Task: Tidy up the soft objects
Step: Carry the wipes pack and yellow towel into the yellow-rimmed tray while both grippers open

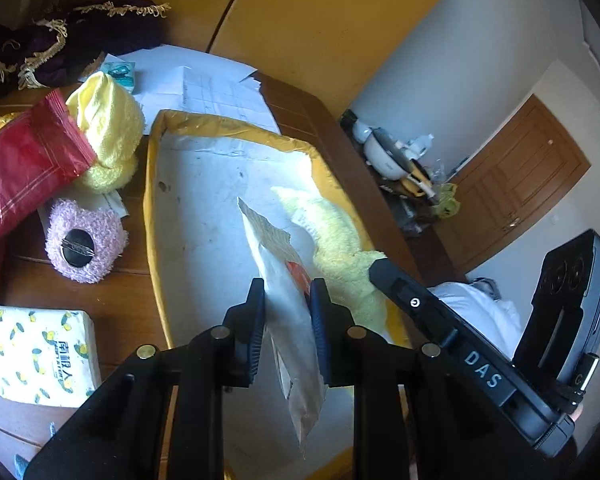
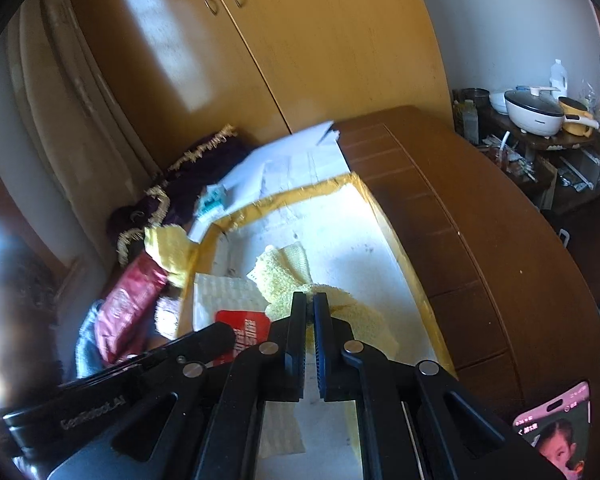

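Both grippers are black plastic. The left gripper (image 1: 287, 296) has two flat fingers with ribbed pads (image 1: 256, 340) and round silver screws (image 1: 147, 351) at the joints. The right gripper (image 2: 309, 304) looks the same; its body in the left view carries white letters "DAS", a power symbol and a small green light.
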{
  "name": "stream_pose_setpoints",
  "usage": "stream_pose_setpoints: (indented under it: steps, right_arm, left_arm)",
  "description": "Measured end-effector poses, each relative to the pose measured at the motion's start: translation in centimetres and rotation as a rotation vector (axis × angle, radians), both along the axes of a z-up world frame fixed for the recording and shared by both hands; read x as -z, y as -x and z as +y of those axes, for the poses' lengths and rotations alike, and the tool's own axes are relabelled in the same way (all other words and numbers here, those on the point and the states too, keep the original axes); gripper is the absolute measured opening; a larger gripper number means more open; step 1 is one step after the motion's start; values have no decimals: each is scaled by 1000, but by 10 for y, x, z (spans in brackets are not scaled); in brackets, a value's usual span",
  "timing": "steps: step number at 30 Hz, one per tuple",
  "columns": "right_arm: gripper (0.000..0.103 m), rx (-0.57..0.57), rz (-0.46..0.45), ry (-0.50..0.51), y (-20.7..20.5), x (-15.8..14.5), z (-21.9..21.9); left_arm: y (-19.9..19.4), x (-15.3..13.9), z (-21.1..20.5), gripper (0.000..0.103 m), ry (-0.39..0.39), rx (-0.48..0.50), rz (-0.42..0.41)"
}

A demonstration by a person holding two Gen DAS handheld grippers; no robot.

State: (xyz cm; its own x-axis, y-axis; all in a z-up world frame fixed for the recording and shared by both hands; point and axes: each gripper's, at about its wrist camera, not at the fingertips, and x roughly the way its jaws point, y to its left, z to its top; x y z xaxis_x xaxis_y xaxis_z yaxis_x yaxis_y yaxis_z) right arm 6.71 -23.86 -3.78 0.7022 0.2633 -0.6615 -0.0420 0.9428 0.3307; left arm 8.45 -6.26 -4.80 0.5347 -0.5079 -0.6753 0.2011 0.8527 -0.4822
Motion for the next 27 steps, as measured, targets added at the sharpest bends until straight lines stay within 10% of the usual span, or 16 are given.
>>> stream_pose_setpoints:
  steps: [10,17,20,27]
  right_arm:
    - [9,-15,34,-23,-4,12,5]
    - [56,10,-22,-106,6,-3,-1]
    - [56,-8,-36,-110,11,-12,5]
    - [57,-105,-81,-155,25,-32,34]
  left_arm:
    - [-1,13,1,23,-51,10,29]
    - [8,12,19,50,133,57,79]
    - [13,9,32,64,250,70,90]
    - [45,-22,63,64,208,-36,-37]
